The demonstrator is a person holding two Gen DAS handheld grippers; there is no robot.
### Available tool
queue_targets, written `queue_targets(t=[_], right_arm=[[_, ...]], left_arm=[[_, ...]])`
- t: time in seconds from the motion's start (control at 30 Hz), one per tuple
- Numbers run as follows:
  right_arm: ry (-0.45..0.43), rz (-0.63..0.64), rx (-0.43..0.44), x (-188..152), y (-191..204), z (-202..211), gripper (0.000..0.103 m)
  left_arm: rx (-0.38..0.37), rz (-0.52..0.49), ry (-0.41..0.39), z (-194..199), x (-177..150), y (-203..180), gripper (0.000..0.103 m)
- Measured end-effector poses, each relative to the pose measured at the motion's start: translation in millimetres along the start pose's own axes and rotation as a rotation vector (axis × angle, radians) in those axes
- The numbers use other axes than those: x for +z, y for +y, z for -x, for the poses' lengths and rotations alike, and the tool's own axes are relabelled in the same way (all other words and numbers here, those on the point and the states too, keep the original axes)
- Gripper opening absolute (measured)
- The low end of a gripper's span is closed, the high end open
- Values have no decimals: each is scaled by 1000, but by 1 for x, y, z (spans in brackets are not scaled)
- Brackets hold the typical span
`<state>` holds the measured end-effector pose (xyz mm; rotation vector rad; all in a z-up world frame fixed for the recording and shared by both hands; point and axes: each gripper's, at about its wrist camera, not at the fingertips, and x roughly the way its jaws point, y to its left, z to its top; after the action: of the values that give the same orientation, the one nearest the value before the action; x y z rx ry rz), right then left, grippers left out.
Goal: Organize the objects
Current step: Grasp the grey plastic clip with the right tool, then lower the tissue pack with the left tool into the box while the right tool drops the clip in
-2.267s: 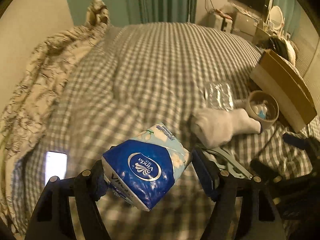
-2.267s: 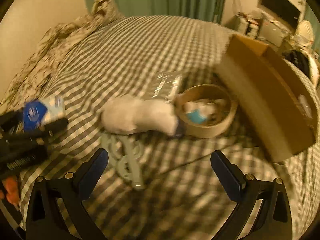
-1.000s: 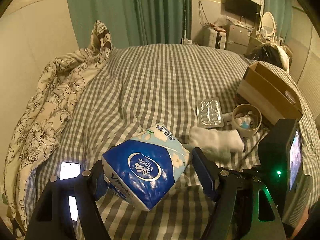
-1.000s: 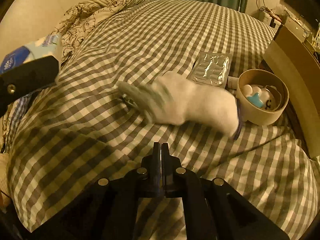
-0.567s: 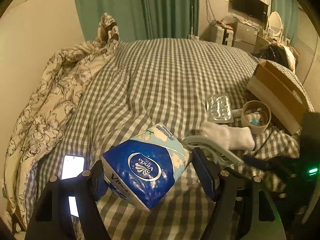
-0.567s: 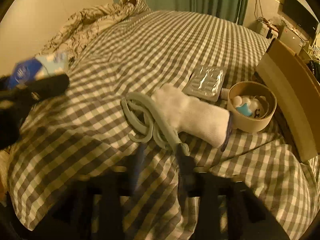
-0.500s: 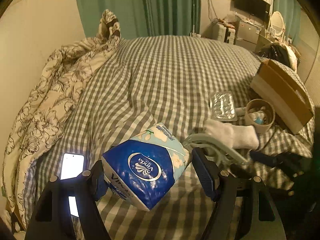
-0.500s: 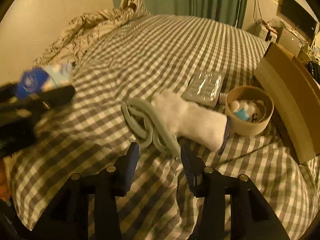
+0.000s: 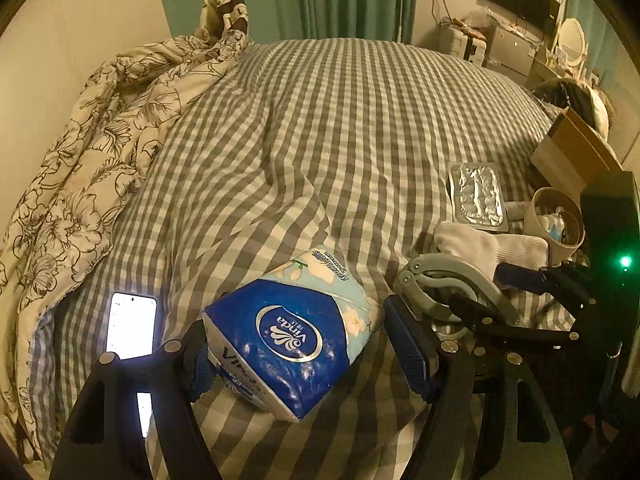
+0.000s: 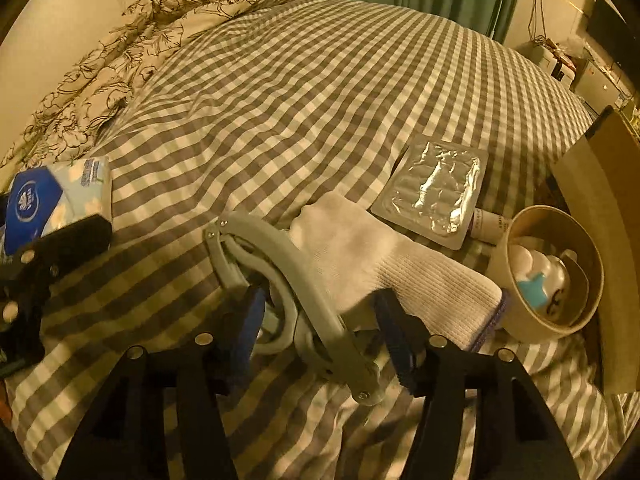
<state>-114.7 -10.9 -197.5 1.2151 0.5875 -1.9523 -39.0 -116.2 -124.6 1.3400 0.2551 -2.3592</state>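
Since half a second ago the right tongs (image 10: 320, 332) have spread wider and dropped onto the grey clamp (image 10: 280, 276), so their blue pads now sit on either side of its handles instead of short of them. One pad (image 10: 248, 328) is left of the handles, the other under the cuff of the white sock (image 10: 384, 264); they stand open, with a gap to the clamp on each side. The left tongs (image 9: 296, 344) have not changed: they are still closed on the blue tissue pack (image 9: 288, 336), holding it tilted above the checked bed (image 9: 320, 120).

The right tongs point forward and down along the bed, low over the clamp. The left tongs hang to their left, the pack near the lit phone (image 9: 130, 324) lying on the bed.

The sock lies across the clamp's far side, its cuff touching the paper cup (image 10: 548, 272) of small white and blue items. A foil blister pack (image 10: 432, 188) lies just beyond the sock, with a small tube (image 10: 488, 226) beside the cup. A cardboard box (image 10: 600, 208) stands at the right edge, near the cup.
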Motion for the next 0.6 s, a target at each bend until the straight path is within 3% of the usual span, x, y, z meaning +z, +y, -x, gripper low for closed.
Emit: queue_targets(t=[0.07, 0.13, 0.3, 0.43, 0.6], right_arm=[[-1, 4, -6, -1, 0, 1, 53], [-2, 3, -2, -3, 0, 5, 27], [-32, 15, 4, -15, 8, 20, 22], [-94, 14, 17, -23, 11, 45, 11], [-188, -13, 25, -28, 5, 86, 11]], left_arm=[[0, -4, 1, 0, 0, -1, 76], [-1, -2, 0, 0, 0, -1, 76], [-11, 4, -12, 9, -1, 1, 76], [-13, -9, -38, 25, -2, -2, 76], [-39, -32, -90, 49, 5, -17, 76]])
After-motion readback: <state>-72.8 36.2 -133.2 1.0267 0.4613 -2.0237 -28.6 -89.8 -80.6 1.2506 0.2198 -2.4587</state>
